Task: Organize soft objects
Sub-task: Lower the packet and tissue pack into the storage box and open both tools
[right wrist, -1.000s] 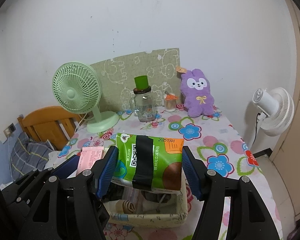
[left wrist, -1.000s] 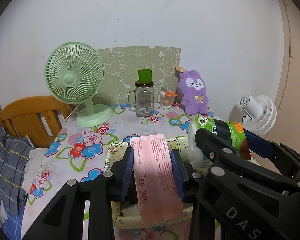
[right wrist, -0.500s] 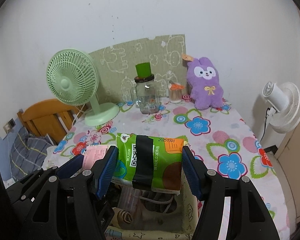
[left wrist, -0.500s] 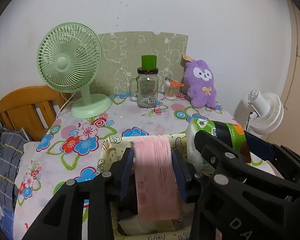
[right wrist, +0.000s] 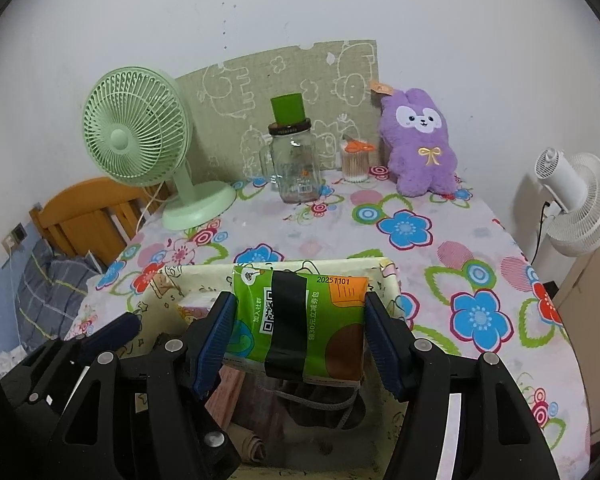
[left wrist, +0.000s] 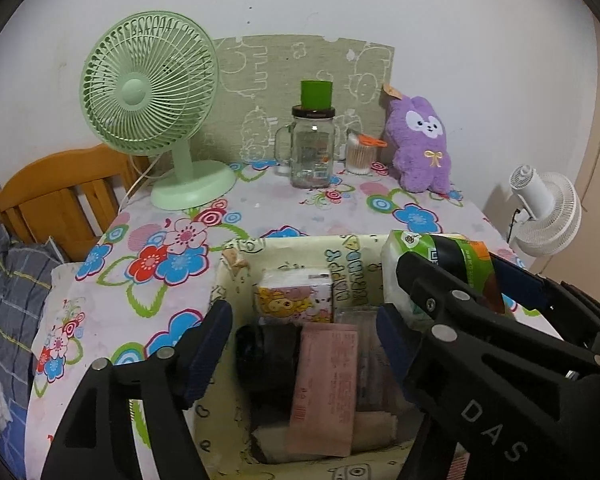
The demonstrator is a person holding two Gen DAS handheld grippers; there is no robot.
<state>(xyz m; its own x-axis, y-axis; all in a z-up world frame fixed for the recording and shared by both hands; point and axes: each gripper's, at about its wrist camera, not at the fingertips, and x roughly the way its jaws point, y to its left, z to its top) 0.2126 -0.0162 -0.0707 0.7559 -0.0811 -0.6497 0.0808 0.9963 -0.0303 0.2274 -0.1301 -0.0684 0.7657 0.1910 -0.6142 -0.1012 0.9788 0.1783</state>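
Observation:
A cream cartoon-print fabric basket (left wrist: 300, 250) stands on the flowered table. My left gripper (left wrist: 304, 340) is open above it. The pink packet (left wrist: 326, 388) lies inside the basket, beside a yellow tissue pack (left wrist: 294, 296) and dark items. My right gripper (right wrist: 300, 332) is shut on a green tissue pack (right wrist: 300, 320) and holds it over the basket's (right wrist: 204, 274) right half. The green pack also shows in the left wrist view (left wrist: 440, 264). A purple plush bunny (left wrist: 422, 144) sits at the back right of the table.
A green desk fan (left wrist: 148, 92) stands at the back left. A glass mug jar with a green cup on top (left wrist: 312, 148) and a cotton swab jar (left wrist: 360, 156) stand at the back. A wooden chair (left wrist: 60, 196) is left, a white fan (left wrist: 548, 212) right.
My left gripper has opened and let go of the pink packet, which now lies in the basket. Both grippers have moved forward and lower over the basket. The right still holds the green pack.

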